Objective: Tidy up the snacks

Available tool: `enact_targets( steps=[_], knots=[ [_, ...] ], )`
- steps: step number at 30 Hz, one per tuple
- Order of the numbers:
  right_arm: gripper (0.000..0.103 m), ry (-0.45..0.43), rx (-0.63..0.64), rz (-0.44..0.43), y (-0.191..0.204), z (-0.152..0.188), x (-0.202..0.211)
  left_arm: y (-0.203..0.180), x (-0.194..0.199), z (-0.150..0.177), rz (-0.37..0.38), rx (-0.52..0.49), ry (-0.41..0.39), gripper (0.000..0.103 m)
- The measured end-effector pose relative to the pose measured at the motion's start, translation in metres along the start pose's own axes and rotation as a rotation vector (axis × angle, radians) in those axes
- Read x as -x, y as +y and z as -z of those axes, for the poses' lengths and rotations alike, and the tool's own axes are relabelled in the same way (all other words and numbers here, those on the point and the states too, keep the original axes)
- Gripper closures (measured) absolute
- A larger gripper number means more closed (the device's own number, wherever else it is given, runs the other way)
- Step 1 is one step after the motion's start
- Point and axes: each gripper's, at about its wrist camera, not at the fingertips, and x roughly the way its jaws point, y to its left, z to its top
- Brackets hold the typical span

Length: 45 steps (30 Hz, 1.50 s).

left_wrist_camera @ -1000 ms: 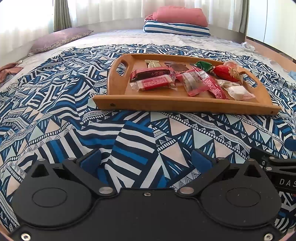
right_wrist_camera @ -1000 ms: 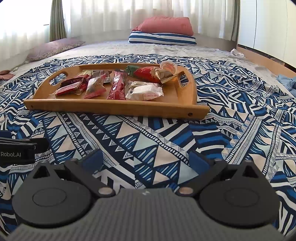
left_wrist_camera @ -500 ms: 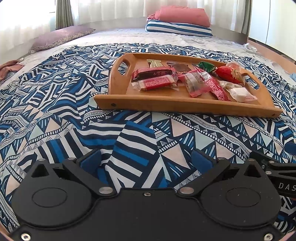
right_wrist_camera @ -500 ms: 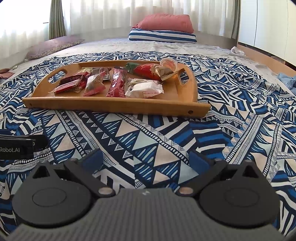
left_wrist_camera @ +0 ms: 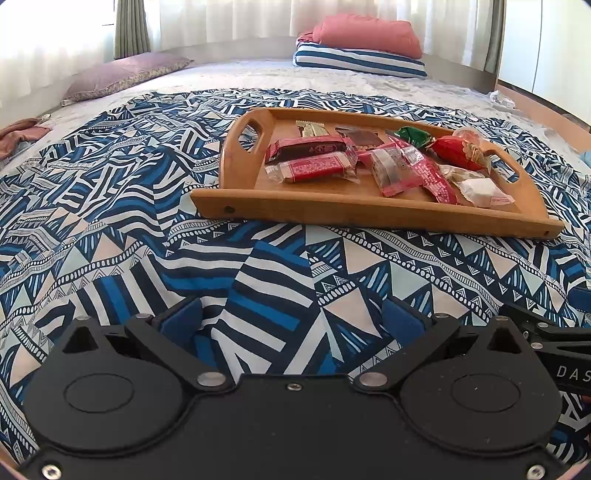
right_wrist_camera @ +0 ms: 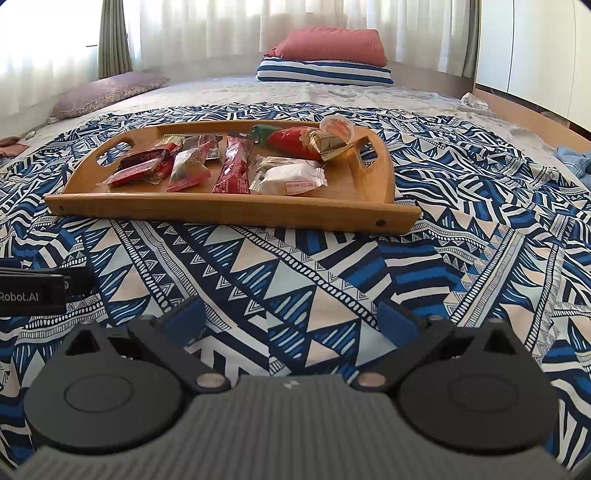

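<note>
bed [right_wrist_camera: 369, 92] with patterned blue cover [right_wrist_camera: 295, 266] | sheer curtains [right_wrist_camera: 221, 33], daylight | white wardrobe [right_wrist_camera: 535, 51] right

A bedroom in a home.
A wide bed under a blue patterned bedspread [right_wrist_camera: 332, 280], stacked pillows [right_wrist_camera: 325, 59] at the far end, sheer curtains [right_wrist_camera: 207, 29] over bright windows, and pale wardrobe doors [right_wrist_camera: 535, 48] along the right wall.
</note>
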Motion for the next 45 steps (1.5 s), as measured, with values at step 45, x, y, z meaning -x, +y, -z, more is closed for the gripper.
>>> enact_targets(
  steps=[45],
  knots=[
    [0.000, -0.001, 0.000, 0.000, 0.0002, 0.0001, 0.0007, -0.0011, -0.0005, 0.0020, -0.002, -0.017, -0.001, 0.000]
  ],
)
